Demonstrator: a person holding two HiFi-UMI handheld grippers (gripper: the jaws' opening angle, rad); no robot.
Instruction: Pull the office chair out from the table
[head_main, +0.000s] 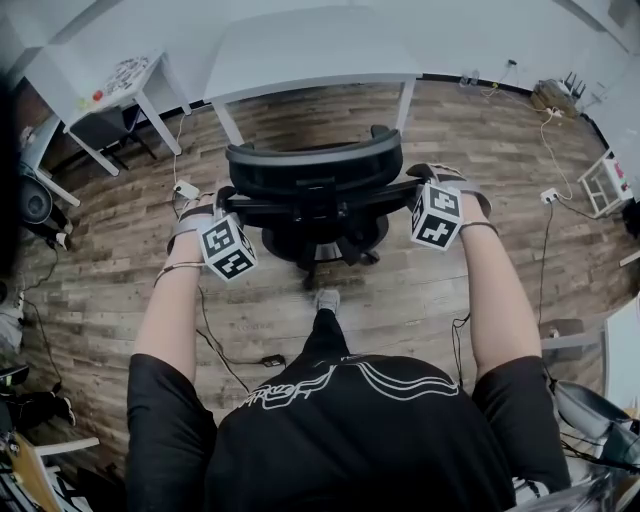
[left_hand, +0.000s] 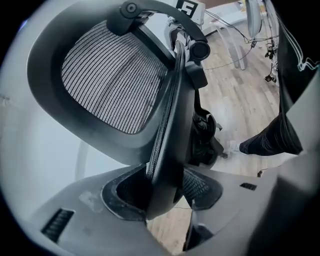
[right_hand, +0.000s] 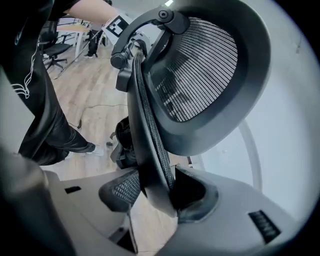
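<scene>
The black mesh office chair (head_main: 315, 172) stands on the wooden floor just in front of the white table (head_main: 310, 52), its backrest towards me. My left gripper (head_main: 222, 200) grips the backrest's left edge, and my right gripper (head_main: 425, 182) grips its right edge. In the left gripper view the backrest's (left_hand: 110, 80) rim runs down between the jaws of the left gripper (left_hand: 165, 192), and both pads press on it. The right gripper view shows the same: the backrest's (right_hand: 200, 65) rim is clamped in the right gripper (right_hand: 157, 192).
My foot (head_main: 327, 298) is right behind the chair's base (head_main: 320, 245). A small white side table (head_main: 110, 85) stands at the far left. Power strips and cables (head_main: 185, 188) lie on the floor, and a white rack (head_main: 605, 185) is at the right.
</scene>
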